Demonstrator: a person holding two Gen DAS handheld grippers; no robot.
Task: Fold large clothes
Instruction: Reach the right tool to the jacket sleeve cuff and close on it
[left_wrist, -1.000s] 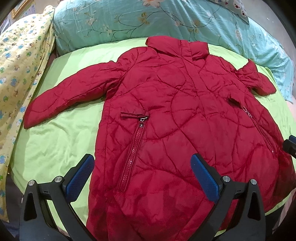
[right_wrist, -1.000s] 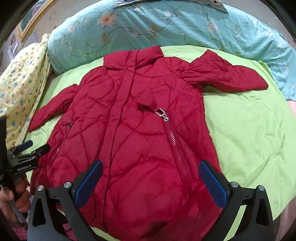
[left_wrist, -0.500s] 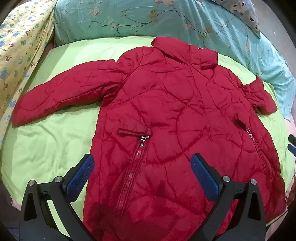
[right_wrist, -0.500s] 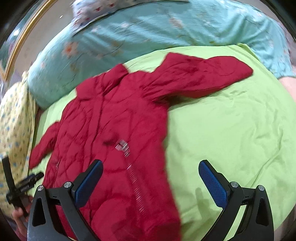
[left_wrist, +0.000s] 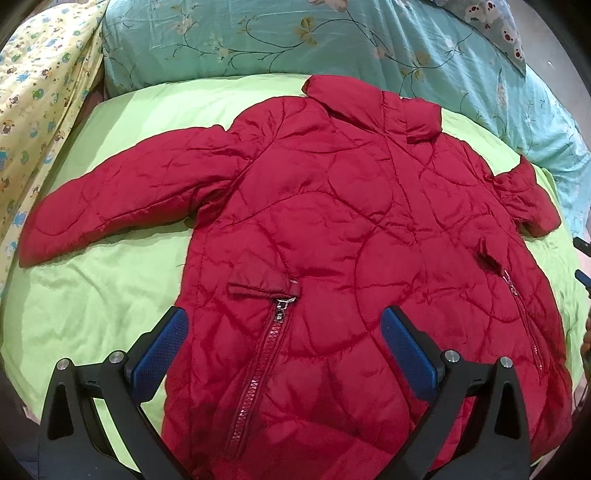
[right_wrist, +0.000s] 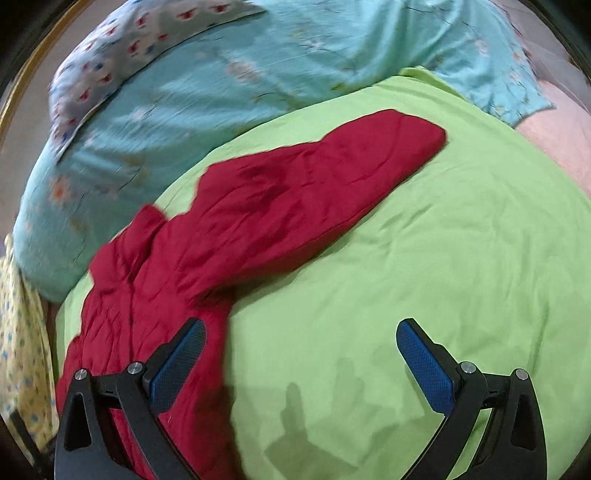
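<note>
Jacket (left_wrist: 351, 236): one, red, quilted, lying flat and front-up on the green sheet (left_wrist: 110, 295), collar (left_wrist: 373, 103) toward the pillows. Two sleeves spread out: one (left_wrist: 122, 199) reaches toward the yellow cloth; the other (right_wrist: 317, 184) angles toward the far corner of the sheet (right view is motion-blurred). Two zip pockets on the front, the nearer zipper (left_wrist: 258, 369) running down toward the hem.

Left gripper (left_wrist: 284, 354): jaws wide apart, nothing held, hovering over the lower front; contact with the fabric can't be confirmed. Right gripper (right_wrist: 299, 362): also wide apart and empty, over bare sheet just beside the jacket's edge, left finger overlapping the red fabric in view.

Around it: one teal floral pillow (left_wrist: 295, 40) along the head of the bed, one yellow patterned cloth (left_wrist: 33, 99) at the side, one spotted pillow (right_wrist: 122, 48) behind the teal one.
</note>
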